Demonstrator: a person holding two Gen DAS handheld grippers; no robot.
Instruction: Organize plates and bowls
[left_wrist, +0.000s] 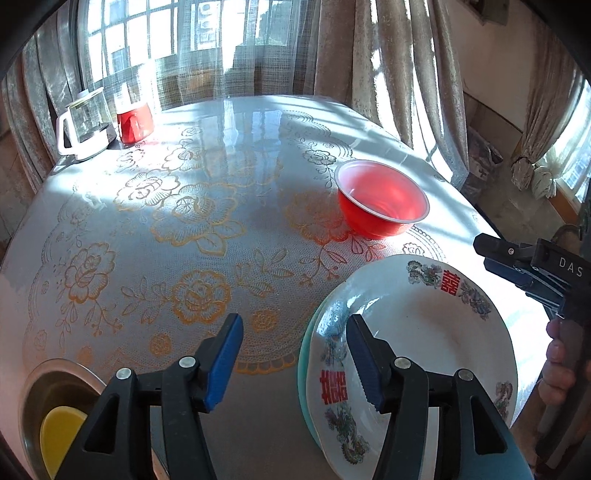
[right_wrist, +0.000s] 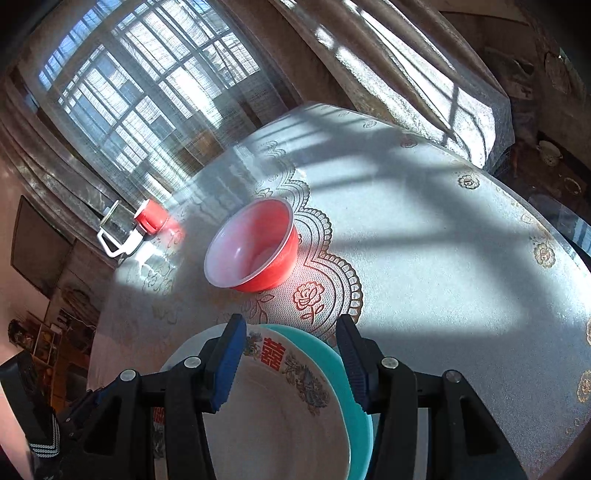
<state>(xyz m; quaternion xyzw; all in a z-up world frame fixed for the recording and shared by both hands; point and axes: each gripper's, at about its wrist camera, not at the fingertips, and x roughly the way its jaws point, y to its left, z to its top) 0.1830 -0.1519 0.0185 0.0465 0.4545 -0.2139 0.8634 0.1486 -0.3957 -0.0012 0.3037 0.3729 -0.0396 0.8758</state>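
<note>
The bench (left_wrist: 221, 122), covered in a glossy lace-patterned cloth, carries the task's things toward its near right side. A white plate (left_wrist: 424, 332) with red characters and floral sprays lies on a teal plate (left_wrist: 304, 365) at the near right edge, and the pair overhangs or sits very close to that edge — a nudge outward could send both off. The slick cloth would make that slide easy. A red bowl (left_wrist: 384, 199) stands farther back, apart from the plates; a steel bowl (left_wrist: 40, 384) with something yellow inside it sits at the near left.

The left tool (left_wrist: 295, 360) is angled steeply down, its fingers apart and clamped on nothing; the right finger (left_wrist: 364, 362) hangs over the white plate's left rim, while the left finger is over bare cloth. A closing from here would catch only the rim of the upper plate, so the plate could tip or scrape across the teal one.

The right tool (right_wrist: 290, 363) is also tilted down, with its fingers apart, straddling the far rims of both plates. No contact of the pads can be made out.
</note>
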